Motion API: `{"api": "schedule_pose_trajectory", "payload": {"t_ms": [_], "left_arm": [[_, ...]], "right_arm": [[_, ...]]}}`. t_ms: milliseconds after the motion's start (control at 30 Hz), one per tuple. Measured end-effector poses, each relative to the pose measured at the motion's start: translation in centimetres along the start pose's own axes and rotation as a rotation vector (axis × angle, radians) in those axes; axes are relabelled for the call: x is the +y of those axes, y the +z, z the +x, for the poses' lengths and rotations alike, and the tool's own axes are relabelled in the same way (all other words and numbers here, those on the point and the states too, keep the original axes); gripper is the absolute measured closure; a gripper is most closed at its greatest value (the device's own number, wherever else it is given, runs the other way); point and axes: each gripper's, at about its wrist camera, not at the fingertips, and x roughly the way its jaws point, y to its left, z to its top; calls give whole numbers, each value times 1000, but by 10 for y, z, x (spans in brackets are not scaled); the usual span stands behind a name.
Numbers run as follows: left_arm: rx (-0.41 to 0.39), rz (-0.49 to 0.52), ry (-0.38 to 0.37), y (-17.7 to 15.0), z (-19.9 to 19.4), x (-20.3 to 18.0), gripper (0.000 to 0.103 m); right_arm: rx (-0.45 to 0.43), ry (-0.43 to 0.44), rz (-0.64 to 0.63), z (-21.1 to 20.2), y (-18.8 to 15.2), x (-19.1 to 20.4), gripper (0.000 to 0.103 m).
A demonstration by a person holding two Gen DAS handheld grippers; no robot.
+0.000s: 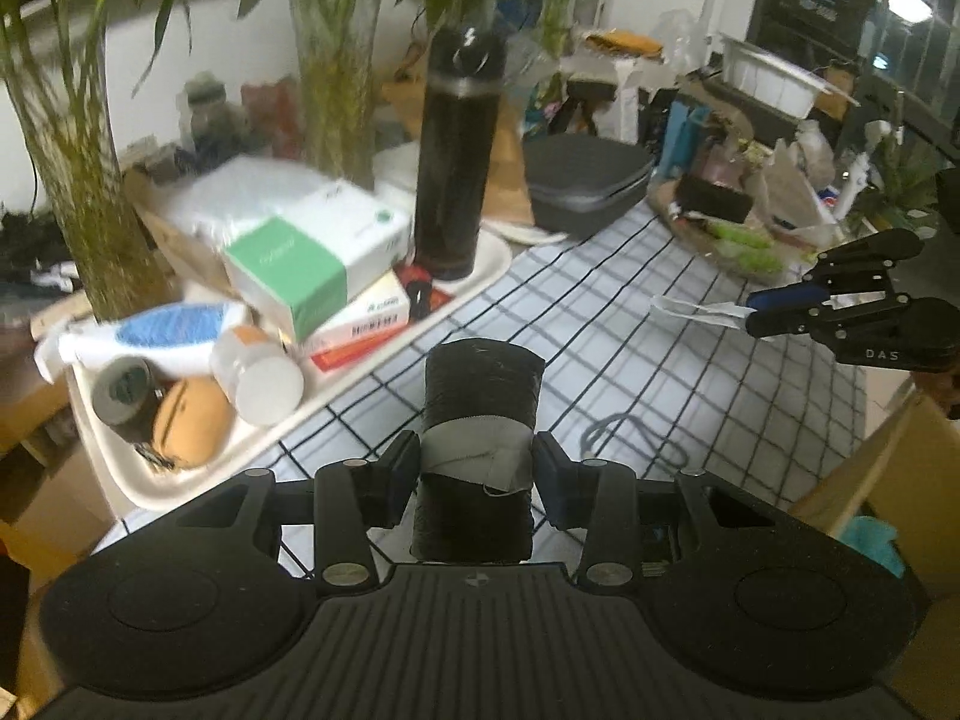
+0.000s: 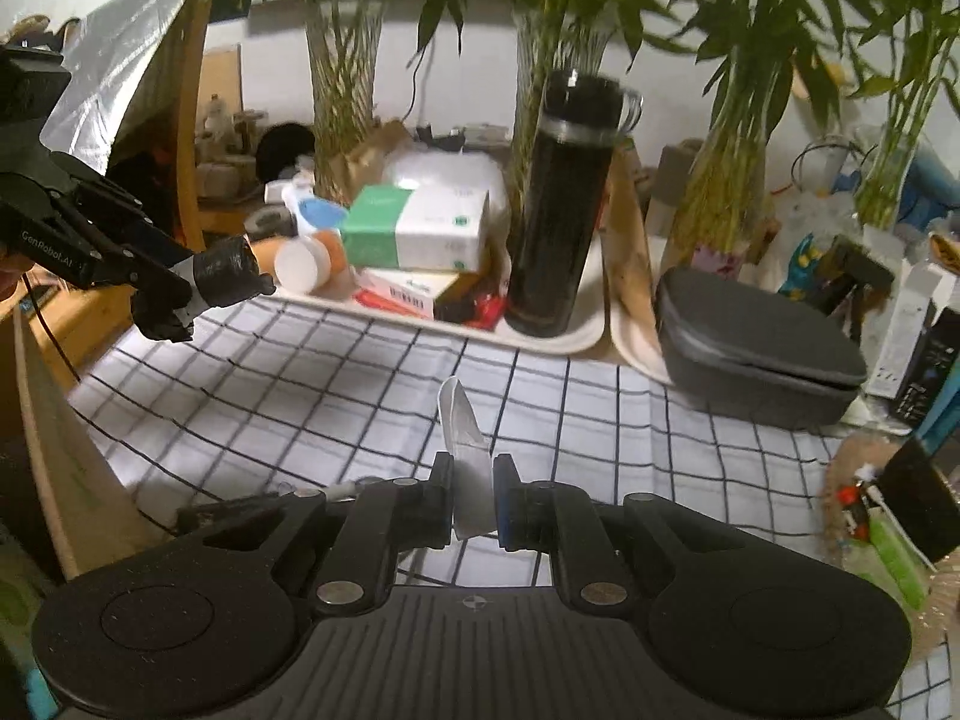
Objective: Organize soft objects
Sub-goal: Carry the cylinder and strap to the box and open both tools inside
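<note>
On R tongs [image 1: 753, 309]: "DAS".

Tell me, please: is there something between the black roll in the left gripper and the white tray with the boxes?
Nothing visible blocks the way. The left gripper holds the black roll above the checked cloth, and only bare cloth lies between it and the white tray. The tray itself is crowded; free room shows only along its near rim.

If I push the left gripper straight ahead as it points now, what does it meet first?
Probably the tall black bottle standing on the white tray. The left gripper, shut on the black roll, has only checked cloth before it; depth and height are uncertain.
</note>
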Motion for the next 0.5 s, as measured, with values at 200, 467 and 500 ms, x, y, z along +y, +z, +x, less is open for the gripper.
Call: {"api": "schedule_pose_trajectory", "payload": {"t_ms": [200, 467, 500], "left_arm": [[-40, 19, -31, 6, -34, -18, 63], [-70, 55, -55, 0, -75, -50, 63], [-70, 57, -58, -1, -79, -53, 63]], "right_arm": [[-60, 0, 3, -42, 7, 12, 87], [-126, 31, 20, -98, 6, 38, 87], [-132, 33, 20, -103, 5, 42, 87]]}}
